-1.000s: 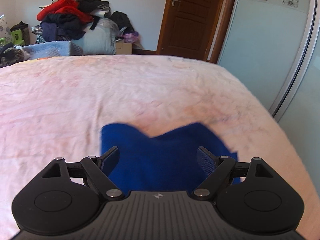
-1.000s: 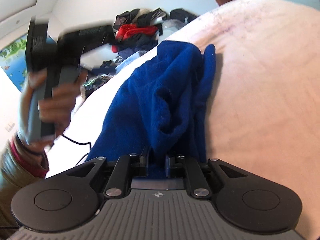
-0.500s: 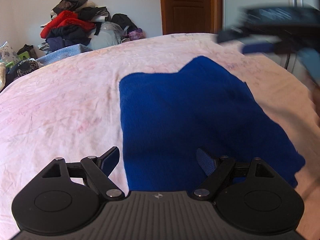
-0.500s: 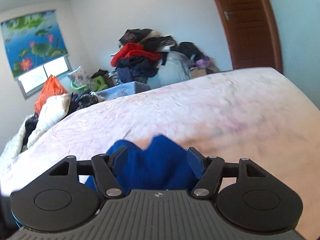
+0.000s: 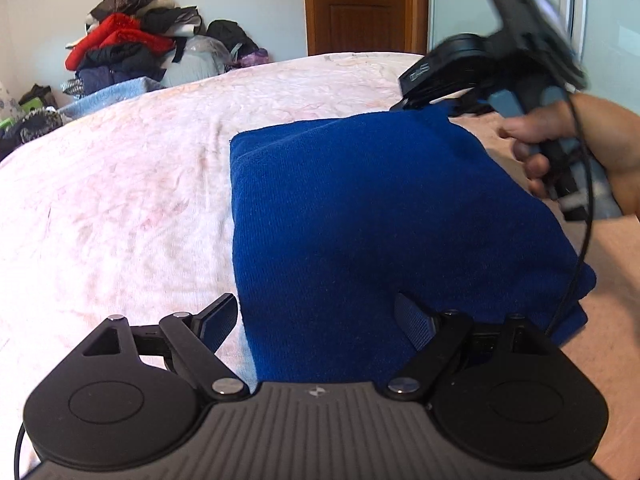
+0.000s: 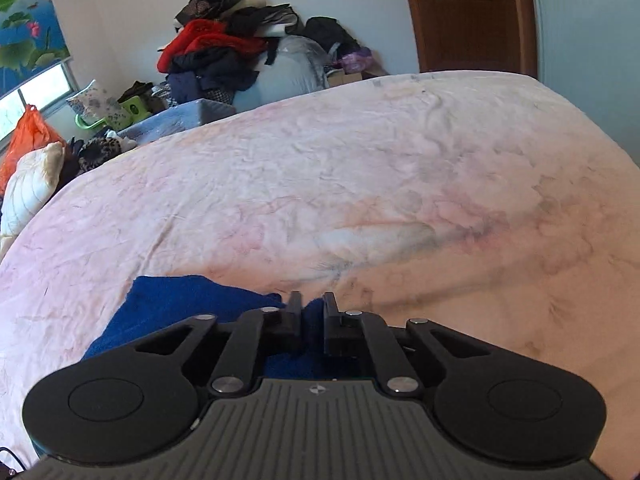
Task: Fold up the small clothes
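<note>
Closing my right gripper (image 6: 312, 322) on the far corner of the blue cloth (image 5: 380, 216), lying folded near the bed's (image 5: 120, 200) near edge; left gripper (image 5: 316, 320) gapes empty; next, fold it over

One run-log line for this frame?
blue cloth folded on bed | left tool open | right tool closing on cloth corner

The folded cloth (image 5: 380, 216) is deep blue. The bed cover (image 6: 320, 184) is pale pink with faint marbled pattern. Both claws are black.
</note>
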Demonstrator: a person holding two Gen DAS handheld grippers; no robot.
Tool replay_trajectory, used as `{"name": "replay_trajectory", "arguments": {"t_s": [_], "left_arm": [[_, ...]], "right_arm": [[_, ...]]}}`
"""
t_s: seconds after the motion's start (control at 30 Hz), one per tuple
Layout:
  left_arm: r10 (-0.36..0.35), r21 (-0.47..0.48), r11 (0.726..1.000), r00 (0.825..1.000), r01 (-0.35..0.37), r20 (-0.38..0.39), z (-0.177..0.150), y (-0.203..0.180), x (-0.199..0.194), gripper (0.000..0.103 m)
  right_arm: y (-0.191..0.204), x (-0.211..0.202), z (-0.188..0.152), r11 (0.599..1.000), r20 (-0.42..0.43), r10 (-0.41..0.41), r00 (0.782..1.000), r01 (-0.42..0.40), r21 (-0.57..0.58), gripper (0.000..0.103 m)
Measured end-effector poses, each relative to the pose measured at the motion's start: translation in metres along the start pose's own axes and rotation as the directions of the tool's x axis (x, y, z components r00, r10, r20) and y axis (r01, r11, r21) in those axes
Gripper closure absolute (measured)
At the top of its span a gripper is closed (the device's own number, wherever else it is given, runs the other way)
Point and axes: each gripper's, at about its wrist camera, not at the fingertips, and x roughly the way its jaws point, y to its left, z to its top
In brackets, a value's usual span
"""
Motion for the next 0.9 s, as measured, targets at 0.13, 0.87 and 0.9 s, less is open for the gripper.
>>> {"name": "replay_trajectory", "arguments": {"t_s": [0.13, 0.87, 0.9], "left_arm": [[-0.014, -0.013, 1.0, 1.0, 0.014, 0.002, 0.0, 0.005, -0.005, 0.017], [0.046, -0.05, 0.998, 0.999, -0.046, -0.002, 0.003, 0.017, -0.015, 0.017], [0.046, -0.052, 0.998, 0.999, -0.046, -0.004, 0.003, 0.017, -0.015, 0.017]], "right_arm": [[-0.01, -0.059, -0.016, 0.999, 0.137, 0.022, 0.99, -0.025, 0.02, 0.039], [-0.045, -0.154, -0.151, 0.824, 0.099, 0.4, 0.911, -0.405, 0.395, 0.043], [-0.046, -0.151, -0.153, 0.82, 0.088, 0.405, 0.91, -0.404, 0.406, 0.043]]}}
